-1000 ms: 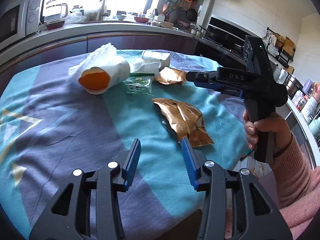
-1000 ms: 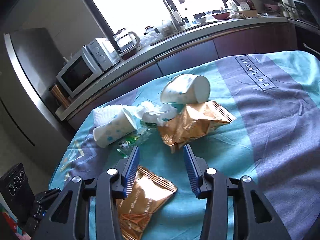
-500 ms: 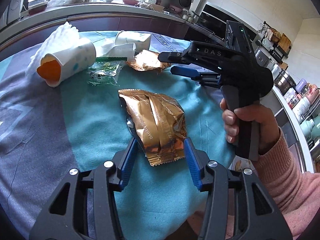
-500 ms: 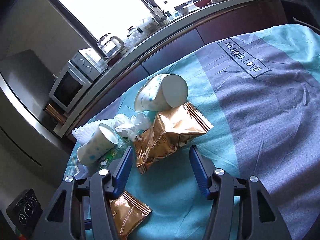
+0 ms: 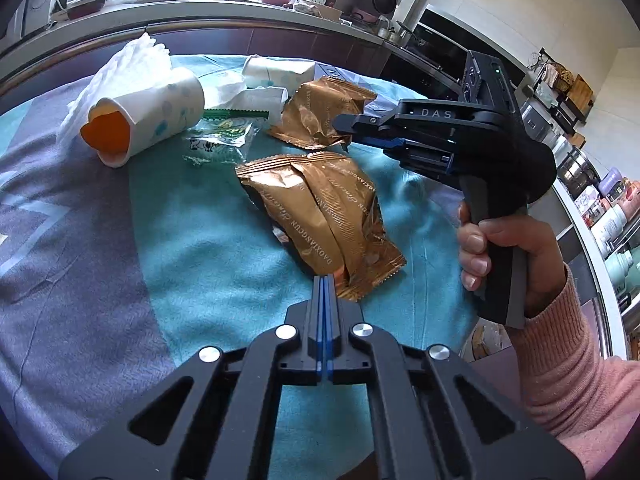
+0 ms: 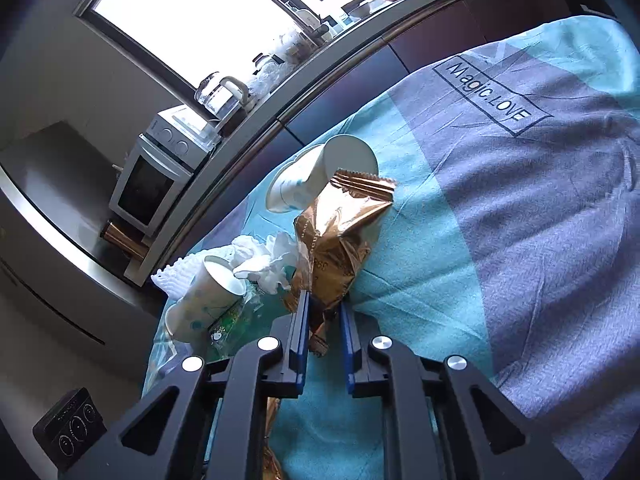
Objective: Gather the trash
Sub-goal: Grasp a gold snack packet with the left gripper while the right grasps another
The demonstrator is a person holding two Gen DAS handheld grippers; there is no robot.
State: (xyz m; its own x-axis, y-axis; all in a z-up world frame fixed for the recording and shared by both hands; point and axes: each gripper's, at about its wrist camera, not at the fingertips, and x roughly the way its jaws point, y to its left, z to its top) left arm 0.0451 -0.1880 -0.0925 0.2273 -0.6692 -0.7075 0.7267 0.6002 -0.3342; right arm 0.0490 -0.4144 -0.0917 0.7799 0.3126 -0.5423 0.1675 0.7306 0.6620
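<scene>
Closure on both tongs since half a second ago: we note the left tongs [image 5: 325,280] clenched on the near crinkled gold foil wrapper [image 5: 320,208], the right tongs [image 6: 324,312] grasping the far gold foil wrapper [image 6: 340,236]. Both wrappers seem secured for lifting. On the blanket-covered tabletop [image 5: 192,248] we count two gold wrappers, two white paper cups [image 5: 148,116] [image 6: 320,176], one green-printed clear wrapper [image 5: 220,136], one crumpled white tissue [image 6: 268,264].

A bright window [image 6: 192,12] lights the dark kitchen counter [image 6: 360,36], with a microwave [image 6: 150,178] and kettle [image 6: 222,98] along it.
</scene>
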